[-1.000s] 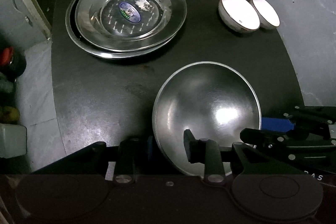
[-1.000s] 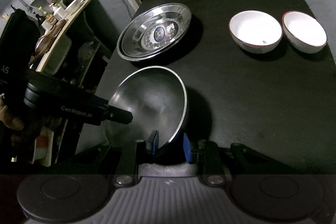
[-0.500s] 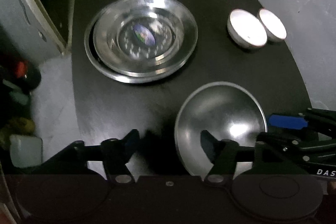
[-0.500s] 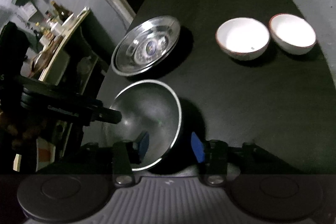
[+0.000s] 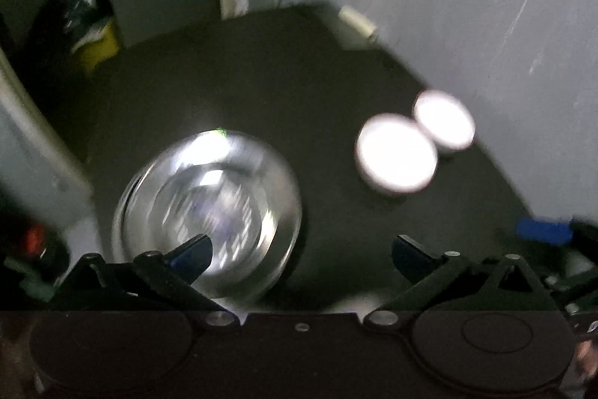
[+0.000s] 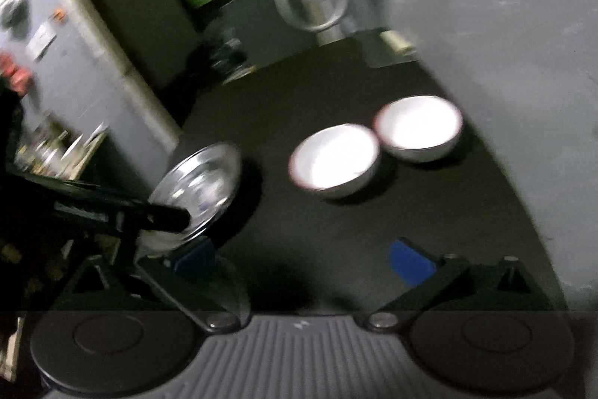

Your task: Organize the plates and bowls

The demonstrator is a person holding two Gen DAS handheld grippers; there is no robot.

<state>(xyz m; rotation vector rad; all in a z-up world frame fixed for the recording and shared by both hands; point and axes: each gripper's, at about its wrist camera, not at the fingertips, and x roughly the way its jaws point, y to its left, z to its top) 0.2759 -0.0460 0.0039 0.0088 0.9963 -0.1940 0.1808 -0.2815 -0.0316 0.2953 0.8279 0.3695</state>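
Your left gripper (image 5: pixel 301 251) and right gripper (image 6: pixel 302 257) both have jaws opening wide, nothing between them. The steel plates (image 5: pixel 209 208) sit stacked on the dark bench (image 5: pixel 261 92); two white bowls (image 6: pixel 336 161) stand side by side, well apart from the plates.

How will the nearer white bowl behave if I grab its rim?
The nearer white bowl looks glazed, so probably slippery and chip-prone. Its rounded underside suggests it may rock if nudged. It nearly touches the farther white bowl, so expect a clink.
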